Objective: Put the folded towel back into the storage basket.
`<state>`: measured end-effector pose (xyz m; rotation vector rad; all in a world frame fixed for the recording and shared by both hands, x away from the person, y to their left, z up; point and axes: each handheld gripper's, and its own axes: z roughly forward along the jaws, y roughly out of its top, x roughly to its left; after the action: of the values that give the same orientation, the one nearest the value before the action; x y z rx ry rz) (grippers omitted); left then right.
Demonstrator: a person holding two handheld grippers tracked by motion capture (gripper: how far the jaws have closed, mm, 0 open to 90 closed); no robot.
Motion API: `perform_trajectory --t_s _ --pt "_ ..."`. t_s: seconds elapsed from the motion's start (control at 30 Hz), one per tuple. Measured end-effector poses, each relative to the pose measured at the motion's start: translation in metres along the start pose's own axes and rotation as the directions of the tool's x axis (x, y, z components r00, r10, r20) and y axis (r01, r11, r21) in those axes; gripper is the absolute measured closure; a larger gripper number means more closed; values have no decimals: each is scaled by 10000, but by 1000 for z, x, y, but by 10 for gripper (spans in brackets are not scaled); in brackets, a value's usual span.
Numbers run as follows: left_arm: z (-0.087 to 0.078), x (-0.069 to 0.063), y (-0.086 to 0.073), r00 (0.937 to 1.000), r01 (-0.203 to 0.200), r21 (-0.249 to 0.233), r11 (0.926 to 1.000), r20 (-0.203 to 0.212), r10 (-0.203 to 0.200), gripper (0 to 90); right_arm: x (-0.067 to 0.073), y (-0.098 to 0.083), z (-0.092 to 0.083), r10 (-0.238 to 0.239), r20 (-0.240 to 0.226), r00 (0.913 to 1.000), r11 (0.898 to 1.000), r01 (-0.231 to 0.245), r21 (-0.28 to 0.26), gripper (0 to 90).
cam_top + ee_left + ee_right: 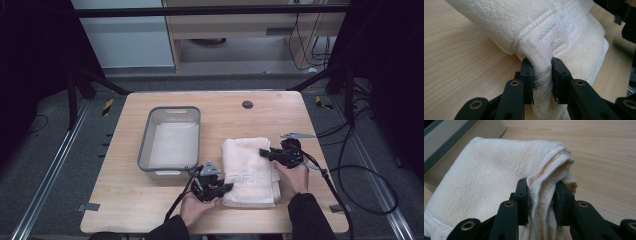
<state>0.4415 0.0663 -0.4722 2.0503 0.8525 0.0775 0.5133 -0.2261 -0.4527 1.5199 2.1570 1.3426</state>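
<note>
The folded cream terry towel [248, 172] lies at the lower middle of the frame on the pale wooden worktop [130, 200]. The left hand-held gripper [227, 187] and right hand-held gripper [263, 152] each clench an edge; carrying it to the grey plastic basin [143, 145] looks still undone.

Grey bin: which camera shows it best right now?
The high view: the whole grey bin shows there, open-topped, left of the folded towel on the table. The right gripper view catches one corner of it at its top left. In the left gripper view I can't make it out.
</note>
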Motion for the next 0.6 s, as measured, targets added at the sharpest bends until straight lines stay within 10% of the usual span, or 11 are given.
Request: perform_trajectory --t_s 0.6 --pt "-27 -8 15 9992 -405 -736 9965 -62 402 735 17 15 -25 -329 -37 9995 9955 324 -895 688"
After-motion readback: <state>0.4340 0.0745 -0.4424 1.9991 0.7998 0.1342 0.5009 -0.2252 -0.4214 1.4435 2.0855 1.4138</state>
